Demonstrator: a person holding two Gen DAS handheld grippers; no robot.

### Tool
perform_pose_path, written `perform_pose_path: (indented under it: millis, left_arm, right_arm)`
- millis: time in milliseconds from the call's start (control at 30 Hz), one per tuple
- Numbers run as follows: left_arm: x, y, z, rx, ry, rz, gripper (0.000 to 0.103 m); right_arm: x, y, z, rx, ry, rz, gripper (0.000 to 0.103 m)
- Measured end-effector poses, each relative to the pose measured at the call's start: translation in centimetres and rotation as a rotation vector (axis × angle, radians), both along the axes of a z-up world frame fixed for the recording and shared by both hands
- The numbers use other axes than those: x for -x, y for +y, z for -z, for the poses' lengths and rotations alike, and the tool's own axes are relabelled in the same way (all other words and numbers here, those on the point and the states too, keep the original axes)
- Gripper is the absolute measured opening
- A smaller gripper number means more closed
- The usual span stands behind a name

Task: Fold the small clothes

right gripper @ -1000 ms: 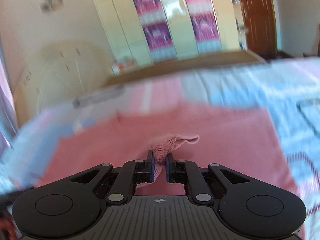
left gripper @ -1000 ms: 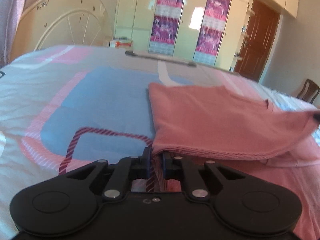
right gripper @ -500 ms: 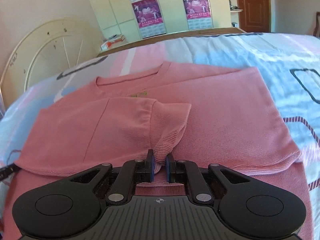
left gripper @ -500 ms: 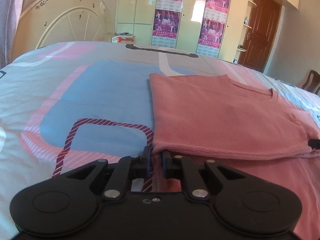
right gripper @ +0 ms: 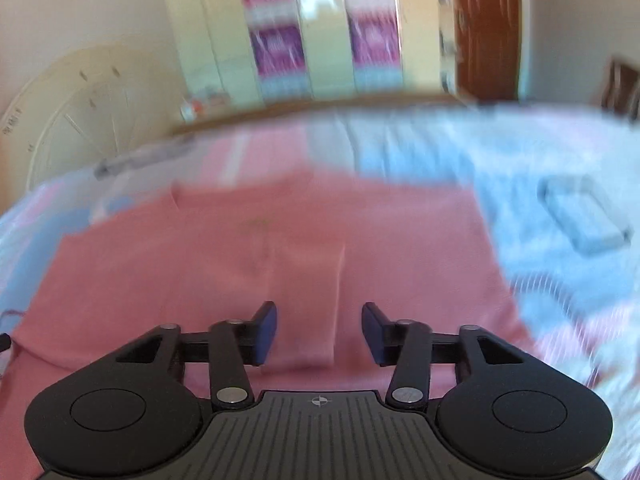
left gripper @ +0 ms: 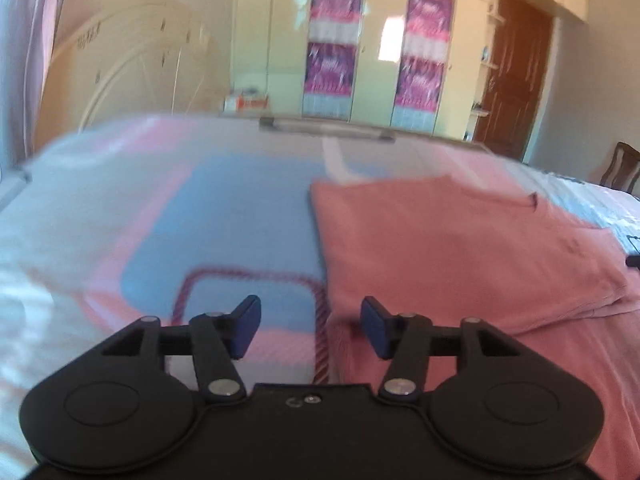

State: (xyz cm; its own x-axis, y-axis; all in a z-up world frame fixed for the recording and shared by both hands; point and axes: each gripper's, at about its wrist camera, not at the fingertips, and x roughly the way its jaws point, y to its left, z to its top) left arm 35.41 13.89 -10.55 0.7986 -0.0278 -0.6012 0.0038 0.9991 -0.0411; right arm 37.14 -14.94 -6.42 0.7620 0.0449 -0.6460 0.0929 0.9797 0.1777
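A pink knitted top lies on the bed with one part folded over the rest. It also shows in the right wrist view, where a folded sleeve lies flat on it. My left gripper is open and empty, raised just above the top's left edge. My right gripper is open and empty, just above the near part of the top. Both views are blurred by motion.
The bed sheet has blue, pink and white patches. A cream headboard stands at the left. Cupboards with purple posters and a brown door are behind. A chair stands at the far right.
Both grippers have opened and let go of the pink top. The folded part and the sleeve now lie flat. Both grippers have lifted and pulled back a little.
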Motion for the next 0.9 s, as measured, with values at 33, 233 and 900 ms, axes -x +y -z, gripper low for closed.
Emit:
perform_pose_path:
  millis: [33, 233, 900]
  left_arm:
    - [-0.1, -0.5, -0.3, 0.007, -0.012, 0.010, 0.045]
    - [-2.6, -4.4, 2.9, -0.018, 0.116, 0.147, 0.042]
    - [-17.7, -3.4, 1.1, 0.104, 0.129, 0.165, 0.045]
  right_arm:
    - [-0.1, 0.3, -0.5, 0.001, -0.016, -0.007, 0.047]
    - [-2.2, 3.0, 3.7, 0.073, 0.140, -0.122, 0.032]
    - [-8.7, 2.5, 2.6, 0.121, 0.108, -0.108, 0.033]
